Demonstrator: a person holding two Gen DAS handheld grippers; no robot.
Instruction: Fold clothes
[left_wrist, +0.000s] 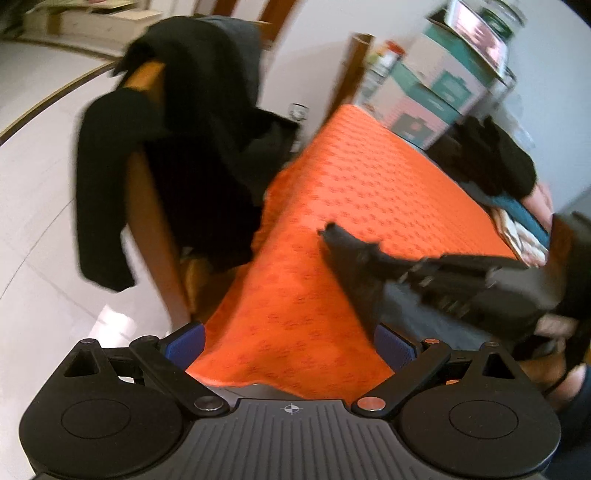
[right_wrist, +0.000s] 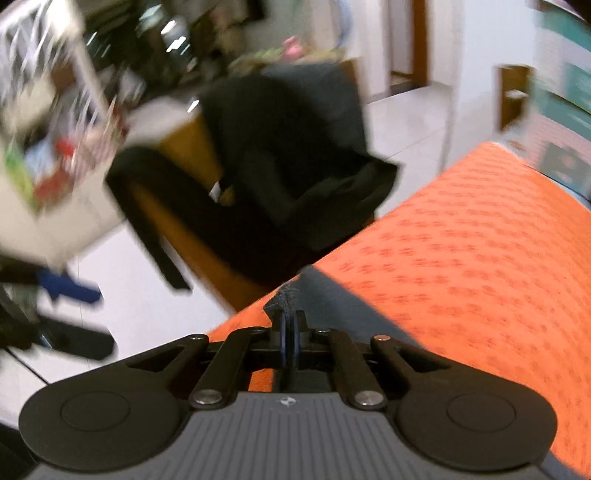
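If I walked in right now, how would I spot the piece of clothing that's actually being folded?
Find the table under the orange cloth. On its near end lies a dark grey garment, one corner pinched in the right hand-held gripper. Unlike the black clothes draped over the wooden chair beside the table, it lies on the orange cloth.

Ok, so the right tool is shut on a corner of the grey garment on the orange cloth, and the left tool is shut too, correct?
Not quite: the left tool is open, its blue pads spread wide with nothing between them, as the left wrist view shows. The rest holds: the right tool is shut on a corner of the grey garment lying on the orange cloth.
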